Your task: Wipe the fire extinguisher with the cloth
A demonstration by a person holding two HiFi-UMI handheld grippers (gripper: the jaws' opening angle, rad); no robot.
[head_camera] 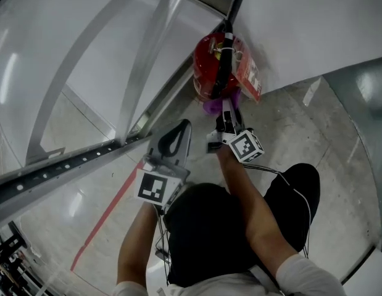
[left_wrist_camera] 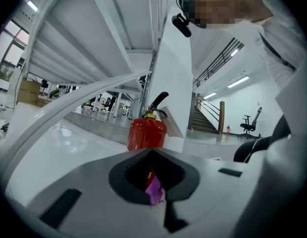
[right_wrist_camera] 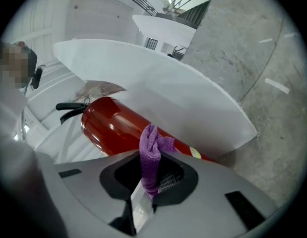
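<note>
Seen from above: a red fire extinguisher (head_camera: 209,66) upright on a grey concrete floor (head_camera: 314,140), tucked against the corner of a white wall panel (head_camera: 302,23). Black hose (head_camera: 224,60) running down its front, a printed label (head_camera: 249,79) on its right side.

Right gripper (head_camera: 228,108) stretched forward on a bare forearm, jaws clenched on a purple cloth (head_camera: 210,107). Cloth bunched at the lower body of the extinguisher, at or just beside the red surface; actual contact hard to confirm. In the right gripper view, the same cloth (right_wrist_camera: 149,152) standing up between the closed jaws, with the red cylinder (right_wrist_camera: 113,125) right behind it and the black handle (right_wrist_camera: 69,108) at its far end.

Left gripper (head_camera: 185,124) held back nearer the body, well short of the extinguisher, tips aimed toward it, jaws closed together on nothing. In the left gripper view, the extinguisher (left_wrist_camera: 146,133) upright ahead, a scrap of purple cloth (left_wrist_camera: 154,190) glimpsed through the opening behind the jaws.

To the left, a perforated metal rail (head_camera: 55,171) and a thin red line (head_camera: 110,208) across the glossy floor.
</note>
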